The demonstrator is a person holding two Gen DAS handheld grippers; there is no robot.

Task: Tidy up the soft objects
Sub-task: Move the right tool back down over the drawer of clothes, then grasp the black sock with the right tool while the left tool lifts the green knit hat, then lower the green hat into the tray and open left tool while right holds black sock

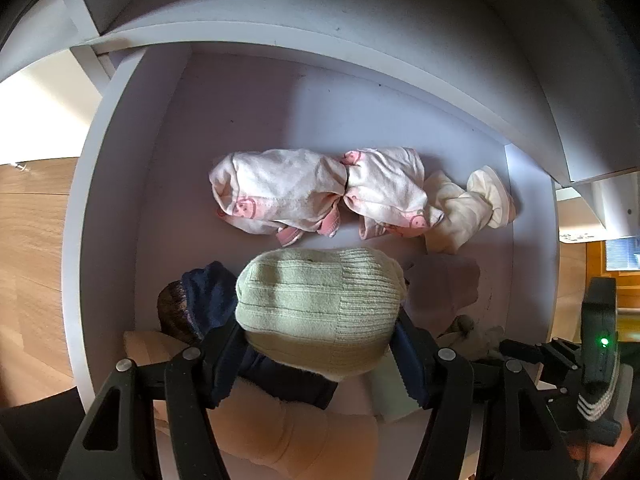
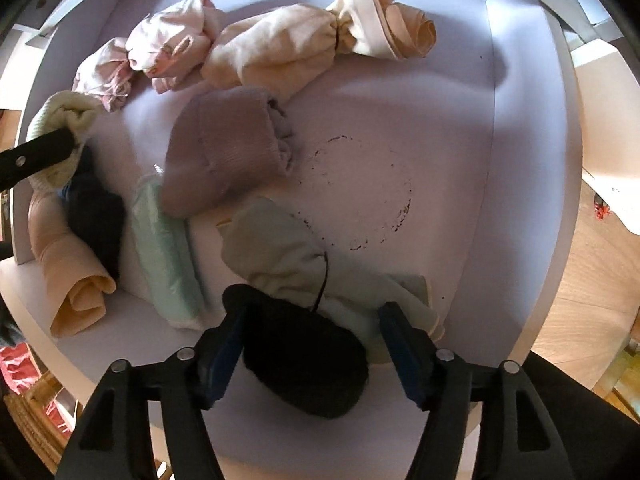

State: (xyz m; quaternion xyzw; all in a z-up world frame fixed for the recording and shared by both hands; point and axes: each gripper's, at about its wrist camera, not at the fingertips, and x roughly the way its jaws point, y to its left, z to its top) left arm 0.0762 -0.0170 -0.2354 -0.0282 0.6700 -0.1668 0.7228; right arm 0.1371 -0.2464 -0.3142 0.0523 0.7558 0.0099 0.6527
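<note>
My left gripper (image 1: 320, 344) is shut on a pale green knitted sock bundle (image 1: 320, 308), held above the white drawer (image 1: 116, 184); it also shows in the right wrist view (image 2: 68, 120). Behind it lie two pink-and-white rolled garments (image 1: 280, 192) (image 1: 384, 188) and a cream roll (image 1: 464, 208). A navy bundle (image 1: 208, 296) sits to its left. My right gripper (image 2: 312, 332) is open, its fingers either side of a black sock bundle (image 2: 304, 352) at the drawer's front. A grey-green cloth (image 2: 280, 244), a mauve knitted bundle (image 2: 224, 148) and a mint roll (image 2: 168, 252) lie beyond.
A peach roll (image 2: 68, 272) and a dark bundle (image 2: 96, 216) lie at the drawer's left. A cream roll (image 2: 280, 56) and a peach-edged roll (image 2: 384, 28) line the back. A ring stain (image 2: 372, 192) marks the drawer floor. Wooden floor (image 1: 28, 240) surrounds the drawer.
</note>
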